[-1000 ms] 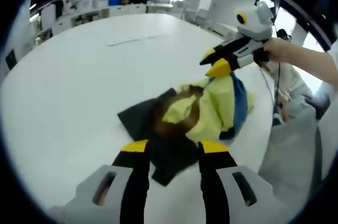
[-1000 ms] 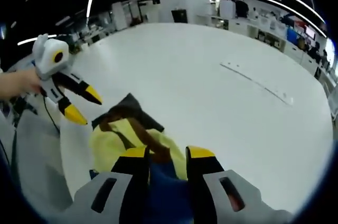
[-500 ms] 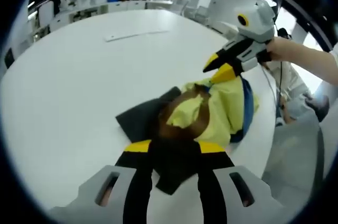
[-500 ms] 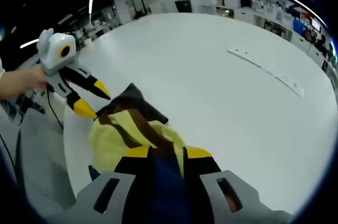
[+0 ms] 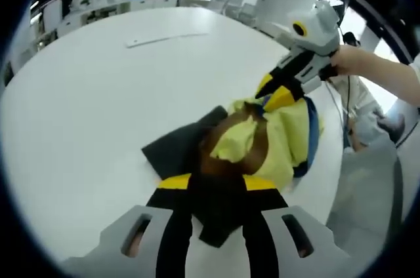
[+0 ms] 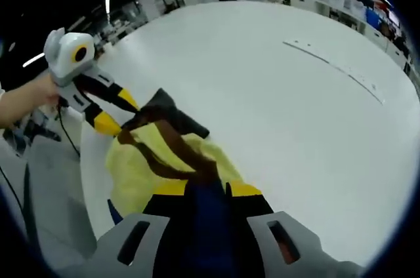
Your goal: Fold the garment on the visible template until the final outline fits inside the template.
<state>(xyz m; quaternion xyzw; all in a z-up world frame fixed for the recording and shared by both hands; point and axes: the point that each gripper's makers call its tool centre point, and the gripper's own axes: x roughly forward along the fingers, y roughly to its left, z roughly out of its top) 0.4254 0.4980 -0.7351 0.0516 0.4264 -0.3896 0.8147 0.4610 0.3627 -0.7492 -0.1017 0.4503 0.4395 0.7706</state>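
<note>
Now | left gripper (image 5: 209, 185) pinches garment's (image 5: 249, 143) dark edge | right gripper (image 6: 207, 191) pinches blue edge | risk: slack folds bunch, overshooting template.

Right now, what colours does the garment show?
Yellow, black, brown and blue garment; clearest in left gripper view.

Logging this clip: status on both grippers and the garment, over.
Left gripper on the garment's dark edge, right gripper on its blue edge; closure unclear. Garment bunched on white table. Nothing in the way.
</note>
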